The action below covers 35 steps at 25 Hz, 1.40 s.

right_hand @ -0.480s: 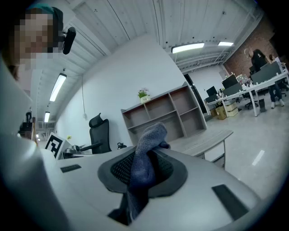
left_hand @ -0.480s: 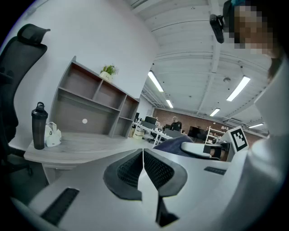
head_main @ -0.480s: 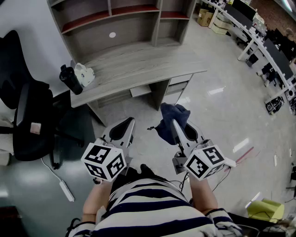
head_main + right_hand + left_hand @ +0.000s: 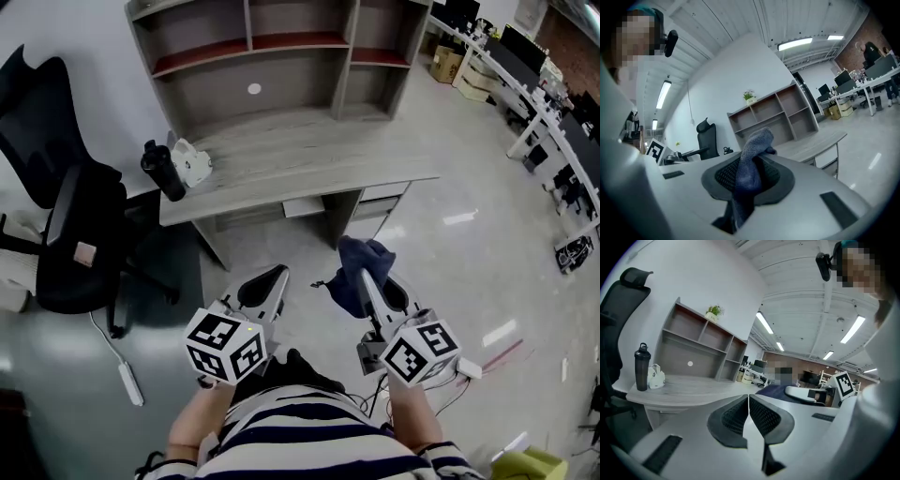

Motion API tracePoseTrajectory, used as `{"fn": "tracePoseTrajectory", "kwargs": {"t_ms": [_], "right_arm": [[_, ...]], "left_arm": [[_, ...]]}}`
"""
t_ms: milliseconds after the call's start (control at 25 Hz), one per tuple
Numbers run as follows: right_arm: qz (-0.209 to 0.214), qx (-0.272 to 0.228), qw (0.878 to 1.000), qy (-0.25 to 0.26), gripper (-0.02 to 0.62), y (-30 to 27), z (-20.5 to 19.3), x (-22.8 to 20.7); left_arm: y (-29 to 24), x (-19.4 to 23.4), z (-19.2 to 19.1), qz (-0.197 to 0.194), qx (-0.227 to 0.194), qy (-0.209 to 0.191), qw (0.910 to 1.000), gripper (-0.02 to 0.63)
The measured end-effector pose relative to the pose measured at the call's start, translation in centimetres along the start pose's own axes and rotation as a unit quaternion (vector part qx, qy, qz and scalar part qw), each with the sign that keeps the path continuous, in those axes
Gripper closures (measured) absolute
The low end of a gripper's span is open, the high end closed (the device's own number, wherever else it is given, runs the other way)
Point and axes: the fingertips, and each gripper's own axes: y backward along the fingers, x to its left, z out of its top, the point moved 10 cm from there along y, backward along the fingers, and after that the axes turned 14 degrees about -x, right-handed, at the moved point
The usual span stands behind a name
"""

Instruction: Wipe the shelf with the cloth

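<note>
Glossy office floor spreads below a grey desk topped by a shelf unit, with a black chair at its left. A person in a striped top, well apart from the desk, holds the left gripper pressed together and empty, and the right gripper pinching a dark blue cloth. A black bottle stands on the desk's left end.

Black bottle stands at the left end of the desk, small white bag just beside it. Black office chair off left, power strip on the floor.
</note>
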Motion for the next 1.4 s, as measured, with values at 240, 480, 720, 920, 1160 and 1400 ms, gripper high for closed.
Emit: {"fn": "tracePoseTrajectory", "kwargs": {"t_ms": [240,480,720,920,1160,1400], "right_arm": [[0.016,0.003,1.000,-0.017,0.525,-1.6,-1.0,-1.1],[0.038,0.015,0.999,-0.010,0.525,-4.7,-1.4,-0.5],[0.054,0.020,0.998,-0.003,0.525,-9.9,-1.9,-0.2],[0.067,0.033,0.997,0.004,0.525,-16.0,-2.2,0.7],[0.089,0.034,0.995,0.005,0.525,-22.9,-3.0,2.5],[0.099,0.039,0.994,0.006,0.525,-28.1,-3.5,4.2]], "left_arm": [[0.7,1.1,0.3,0.033,0.004,-0.026,0.9991,0.584],[-0.2,3.2,0.5,0.045,-0.012,-0.010,0.9989,0.584],[-2.3,7.3,2.0,0.051,0.000,-0.014,0.9986,0.584],[-3.9,11.4,4.0,0.051,0.003,-0.026,0.9984,0.584],[-4.7,16.7,6.1,0.061,-0.008,-0.032,0.9976,0.584],[-5.4,21.0,8.3,0.080,-0.010,-0.041,0.9959,0.584]]}}
